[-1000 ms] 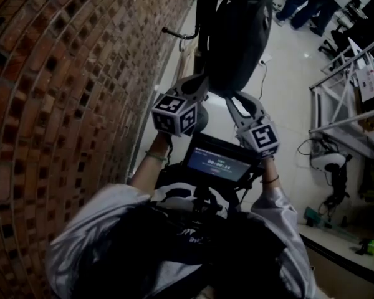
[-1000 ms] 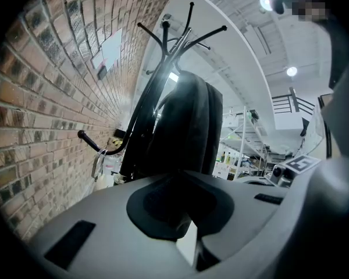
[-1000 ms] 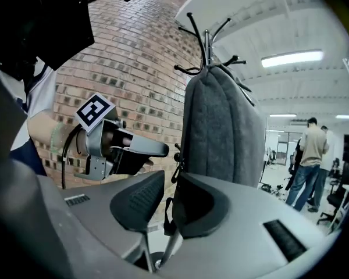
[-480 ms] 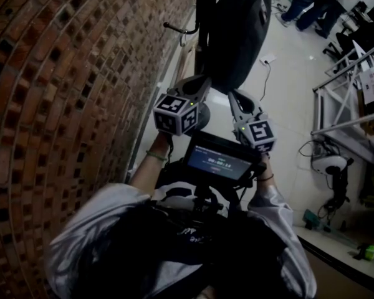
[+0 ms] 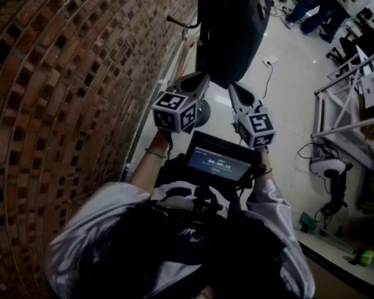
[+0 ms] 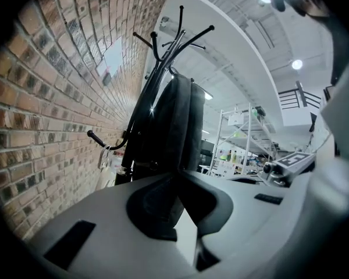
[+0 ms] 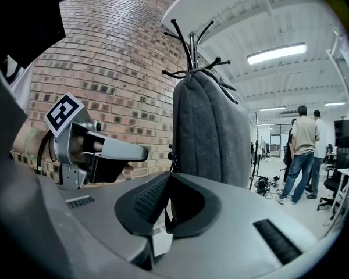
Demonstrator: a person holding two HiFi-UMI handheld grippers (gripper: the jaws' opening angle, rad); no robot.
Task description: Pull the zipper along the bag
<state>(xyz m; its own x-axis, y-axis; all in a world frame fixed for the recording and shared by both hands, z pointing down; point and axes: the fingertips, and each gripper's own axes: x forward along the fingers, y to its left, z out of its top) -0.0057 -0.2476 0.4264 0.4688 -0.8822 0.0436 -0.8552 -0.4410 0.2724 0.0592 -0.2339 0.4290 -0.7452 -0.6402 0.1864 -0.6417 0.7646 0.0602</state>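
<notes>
Grey fabric is filling both gripper views: the bag is hanging from the coat rack beside the brick wall. The right gripper has just been closing and is now pinching a thin dark tab, probably the zipper pull. The left gripper is pinching the bag's bottom edge.

The thin tab is likely to slip from the pads. A tug off the zipper's line could set the bag swinging or the rack rocking.

The bag is hanging upright with its long axis vertical, top at the hooks, bottom toward the grippers.
</notes>
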